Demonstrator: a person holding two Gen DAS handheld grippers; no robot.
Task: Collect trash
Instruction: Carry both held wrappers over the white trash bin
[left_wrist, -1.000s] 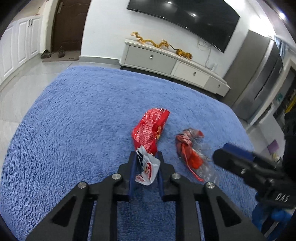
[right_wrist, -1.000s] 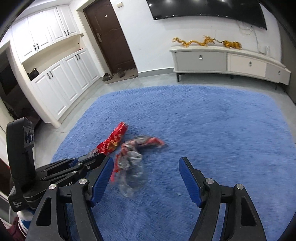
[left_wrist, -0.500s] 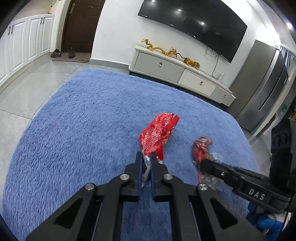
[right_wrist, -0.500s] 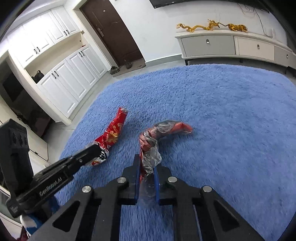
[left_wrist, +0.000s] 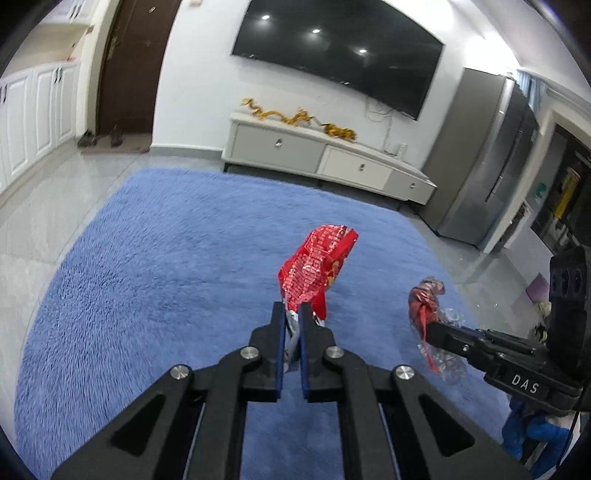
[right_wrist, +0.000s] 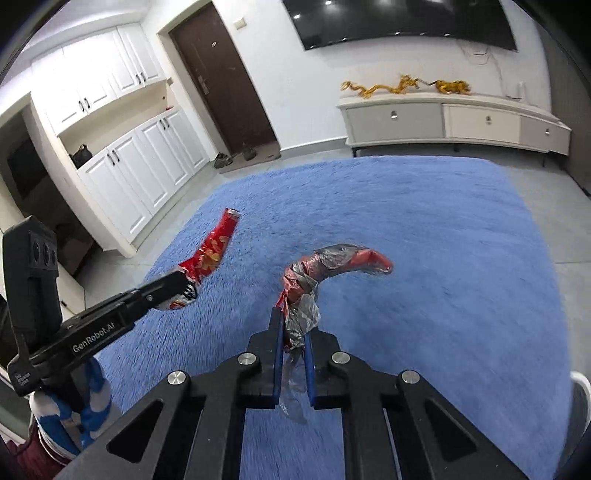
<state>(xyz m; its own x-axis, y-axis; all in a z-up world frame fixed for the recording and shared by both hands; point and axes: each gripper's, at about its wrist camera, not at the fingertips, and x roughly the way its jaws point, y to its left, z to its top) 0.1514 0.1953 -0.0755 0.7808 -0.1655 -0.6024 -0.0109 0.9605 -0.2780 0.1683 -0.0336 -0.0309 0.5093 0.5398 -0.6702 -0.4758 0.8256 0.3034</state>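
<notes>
Where fingers (right_wrist: 275, 350) pinch, clear wrapper's (right_wrist: 303, 317) lower end hidden.

Red snack bag (left_wrist: 317, 269) with white lettering and silver inner edge. Second wrapper (right_wrist: 314, 280): red, grey and clear crinkled plastic. Plain blue shaggy rug (left_wrist: 166, 258). Black grippers with blue pads (left_wrist: 282, 343). Pale grey floor tiles (left_wrist: 44, 192), dark brown door (right_wrist: 221, 74), white cabinets (right_wrist: 140, 162), gold dragon ornament (right_wrist: 402, 85).

Left hand-held gripper (left_wrist: 292, 319): black plastic linkage arms, silver screws, blue-faced fingers, "GenRobot.AI" lettering on side. Right hand-held gripper (right_wrist: 293, 326): same build, "DAS" marking. Blue-and-white glove (right_wrist: 88, 404) below handles.
</notes>
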